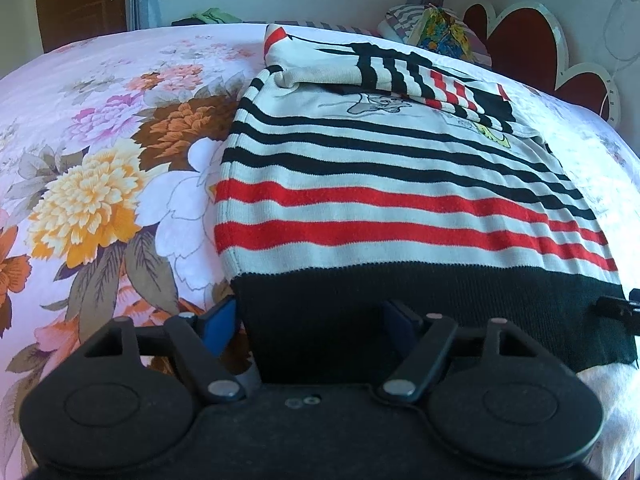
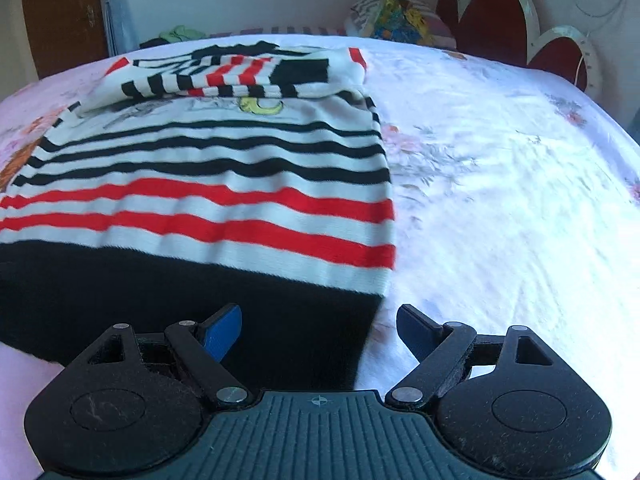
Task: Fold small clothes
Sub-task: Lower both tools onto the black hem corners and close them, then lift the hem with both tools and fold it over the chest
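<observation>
Knitted striped sweater point(image 1: 400, 184), ribbed black hem, smooth floral bedsheet point(image 1: 100, 160)

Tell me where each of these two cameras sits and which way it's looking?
Left wrist view: sits on the left gripper, looking down across the striped sweater's left hem corner and the floral bedsheet; its own open jaws show.
Right wrist view: sits on the right gripper, looking over the sweater's right hem corner; open jaws show.
Shared: the sweater, bedsheet, heart-shaped headboard, window wall.

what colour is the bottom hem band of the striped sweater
Black, a solid band on the sweater; clearest in the right wrist view.
</observation>
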